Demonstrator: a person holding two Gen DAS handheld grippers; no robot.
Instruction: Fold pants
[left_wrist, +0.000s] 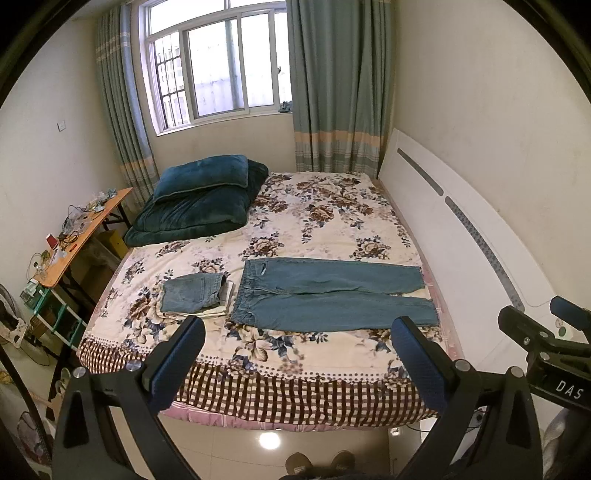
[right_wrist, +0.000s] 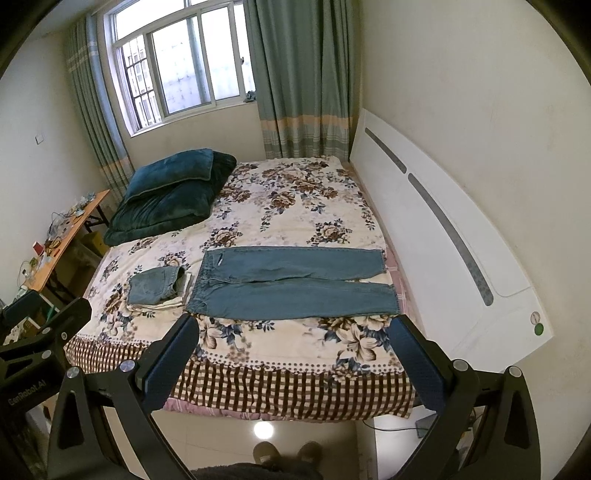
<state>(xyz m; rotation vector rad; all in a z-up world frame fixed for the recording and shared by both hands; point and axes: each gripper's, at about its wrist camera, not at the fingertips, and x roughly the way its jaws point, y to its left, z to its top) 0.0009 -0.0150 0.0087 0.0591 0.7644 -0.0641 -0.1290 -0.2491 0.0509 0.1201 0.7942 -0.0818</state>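
Note:
A pair of blue jeans (left_wrist: 332, 295) lies flat on the floral bed cover (left_wrist: 314, 221), waistband to the left, both legs stretched to the right; it also shows in the right wrist view (right_wrist: 295, 284). My left gripper (left_wrist: 299, 328) is open and empty, held back from the bed's near edge, above the floor. My right gripper (right_wrist: 293, 328) is open and empty too, at a similar distance; it shows at the right edge of the left wrist view (left_wrist: 539, 321). Neither gripper touches the jeans.
A folded pair of jeans (left_wrist: 194, 291) sits on pale folded cloth just left of the flat pair. Dark teal pillows (left_wrist: 199, 199) lie at the bed's far left. A white headboard (left_wrist: 461, 229) runs along the right. A cluttered wooden table (left_wrist: 74, 240) stands left.

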